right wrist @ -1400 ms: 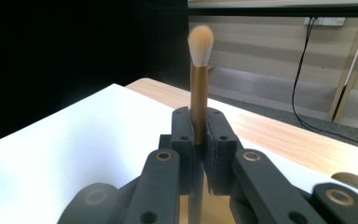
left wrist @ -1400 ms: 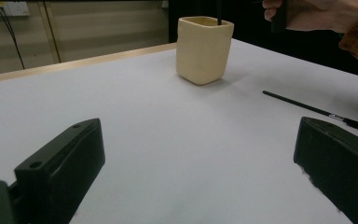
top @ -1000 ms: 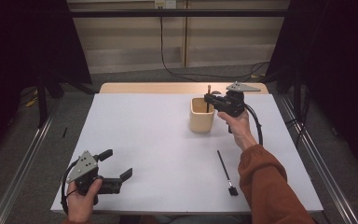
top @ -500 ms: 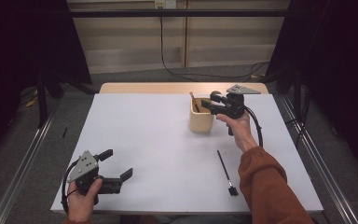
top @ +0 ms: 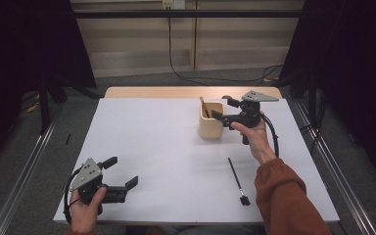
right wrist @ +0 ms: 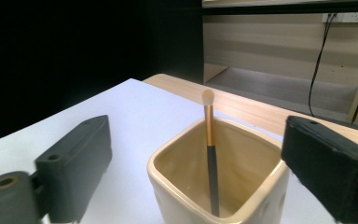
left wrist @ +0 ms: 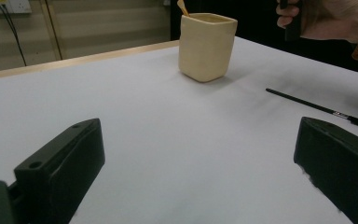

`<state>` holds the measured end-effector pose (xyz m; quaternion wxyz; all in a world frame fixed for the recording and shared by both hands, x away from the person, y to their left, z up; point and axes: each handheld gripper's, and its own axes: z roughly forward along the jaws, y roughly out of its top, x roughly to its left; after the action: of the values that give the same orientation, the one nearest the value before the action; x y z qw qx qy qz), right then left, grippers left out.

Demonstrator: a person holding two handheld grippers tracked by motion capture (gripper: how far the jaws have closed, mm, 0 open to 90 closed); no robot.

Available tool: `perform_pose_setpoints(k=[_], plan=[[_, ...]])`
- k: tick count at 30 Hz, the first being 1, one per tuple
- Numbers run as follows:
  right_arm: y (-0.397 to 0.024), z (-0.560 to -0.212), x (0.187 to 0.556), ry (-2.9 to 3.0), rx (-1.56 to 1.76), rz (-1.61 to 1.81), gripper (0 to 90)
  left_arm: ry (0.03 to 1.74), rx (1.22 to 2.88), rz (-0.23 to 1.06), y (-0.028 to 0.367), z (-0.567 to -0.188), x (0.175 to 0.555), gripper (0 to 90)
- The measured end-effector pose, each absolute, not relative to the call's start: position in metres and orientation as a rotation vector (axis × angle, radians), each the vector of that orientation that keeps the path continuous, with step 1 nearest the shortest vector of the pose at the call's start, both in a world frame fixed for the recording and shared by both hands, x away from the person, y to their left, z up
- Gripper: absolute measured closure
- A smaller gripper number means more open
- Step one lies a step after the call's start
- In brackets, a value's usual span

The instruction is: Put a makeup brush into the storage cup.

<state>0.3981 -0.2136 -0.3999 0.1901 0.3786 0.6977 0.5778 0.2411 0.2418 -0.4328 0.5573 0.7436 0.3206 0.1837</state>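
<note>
A cream square cup (top: 210, 122) stands at the back right of the white table. A brush with an orange and black handle (right wrist: 209, 140) leans inside it, with the tip (top: 202, 101) poking out. My right gripper (top: 220, 106) hovers at the cup's right rim. Its jaws have just been opening and stand open either side of the cup (right wrist: 168, 196), touching neither brush nor cup. A black brush (top: 237, 180) lies flat in front of the cup. My left gripper (top: 122, 171) rests open at the front left, holding nothing. Its view faces the cup (left wrist: 207, 46) and the black brush (left wrist: 317, 108).
The white table top (top: 161, 142) ends in a wooden strip (top: 176, 92) at the back. Metal rails (top: 24, 166) run along both sides on the floor. A cable (top: 176, 58) trails down the back wall. The person's orange sleeve (top: 284, 196) crosses the front right.
The right gripper's jaws went from shut on the upright brush to wide open. The brush dropped into the cup and now leans there. The left gripper stayed put.
</note>
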Motion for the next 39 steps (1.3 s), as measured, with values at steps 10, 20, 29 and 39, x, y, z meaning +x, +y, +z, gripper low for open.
perform_pose_setpoints(k=[10,20,29,39], plan=[[-0.222,-0.393,0.384,1.928,1.054,1.627,0.5,0.748,1.755,0.422,0.239,-0.433,0.244,1.7],[-0.229,-0.392,0.367,1.900,1.059,1.626,0.7,0.737,1.754,0.427,0.238,-0.431,0.242,1.7],[-0.236,-0.394,0.349,1.914,1.058,1.614,1.7,0.754,1.742,0.436,0.240,-0.431,0.240,1.7],[-0.244,-0.392,0.323,1.898,1.050,1.575,2.2,0.767,1.691,0.444,0.243,-0.430,0.239,1.9]])
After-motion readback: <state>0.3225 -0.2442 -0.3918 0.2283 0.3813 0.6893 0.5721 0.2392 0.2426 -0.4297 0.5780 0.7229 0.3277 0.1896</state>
